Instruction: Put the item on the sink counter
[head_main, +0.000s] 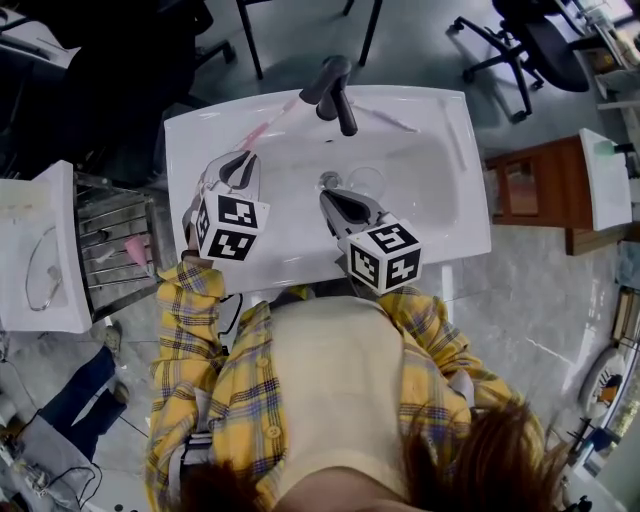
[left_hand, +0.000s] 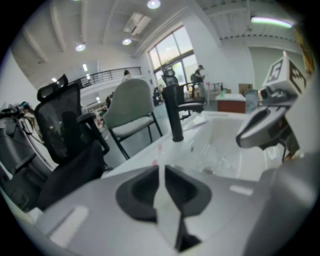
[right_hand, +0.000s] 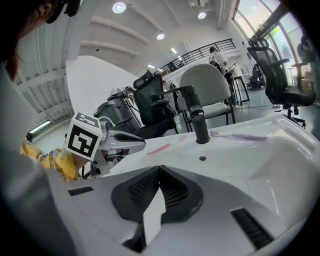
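The faucet (head_main: 335, 92) blocks the back middle of my counter (head_main: 470, 200). A pink toothbrush (head_main: 262, 128) lies left of it and a pale toothbrush (head_main: 385, 118) right of it. A clear glass (head_main: 366, 183) stands in the basin (head_main: 425, 175) by the drain. The counter's right rim is bare.

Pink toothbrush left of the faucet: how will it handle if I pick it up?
The pink toothbrush looks slim and long, so probably light and fairly stiff. It lies flat on the glossy sink counter, so it may slide or spin if nudged rather than roll.
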